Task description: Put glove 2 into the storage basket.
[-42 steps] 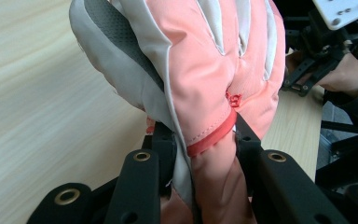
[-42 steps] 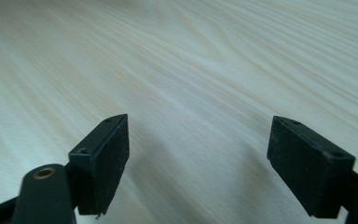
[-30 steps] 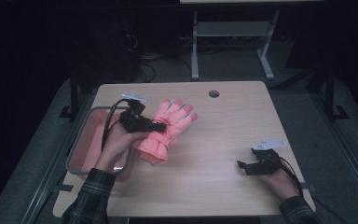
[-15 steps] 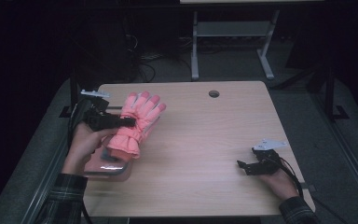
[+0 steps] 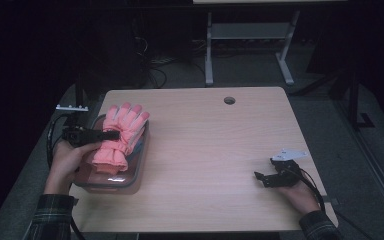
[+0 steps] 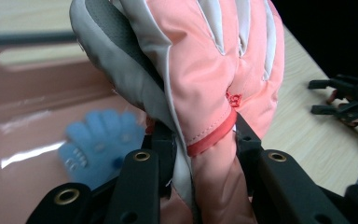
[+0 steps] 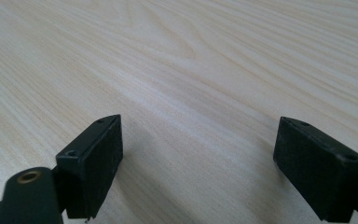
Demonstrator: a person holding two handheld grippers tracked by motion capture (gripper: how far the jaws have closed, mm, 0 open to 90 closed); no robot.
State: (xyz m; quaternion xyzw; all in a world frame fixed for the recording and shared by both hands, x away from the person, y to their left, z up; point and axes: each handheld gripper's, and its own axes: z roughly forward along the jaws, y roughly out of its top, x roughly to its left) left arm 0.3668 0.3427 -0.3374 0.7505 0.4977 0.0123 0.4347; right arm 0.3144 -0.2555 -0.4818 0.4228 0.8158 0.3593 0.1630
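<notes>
Left gripper held the pink glove clamped at the wrist band, jaws narrowed on the fabric from both sides; the left gripper view showed the pads pressing just below the red trim of the glove. Glove hung over the tub at the left edge of the table, above it and not yet resting on its floor, as far as the high view allowed.

Glove's long axis ran from cuff, near the table's front edge, to fingers, pointing toward the far edge. Tub's long side ran the same way, so the two were roughly aligned. A small blue glove lay on the tub floor directly beneath.

Judgement: the coming move is a straight lowering into the tub, then release; no turn of the wrist looks needed.

Right gripper rested near the table's front right corner, jaws wide, nothing between them, well apart from the tub. Left hand was much the nearer.
</notes>
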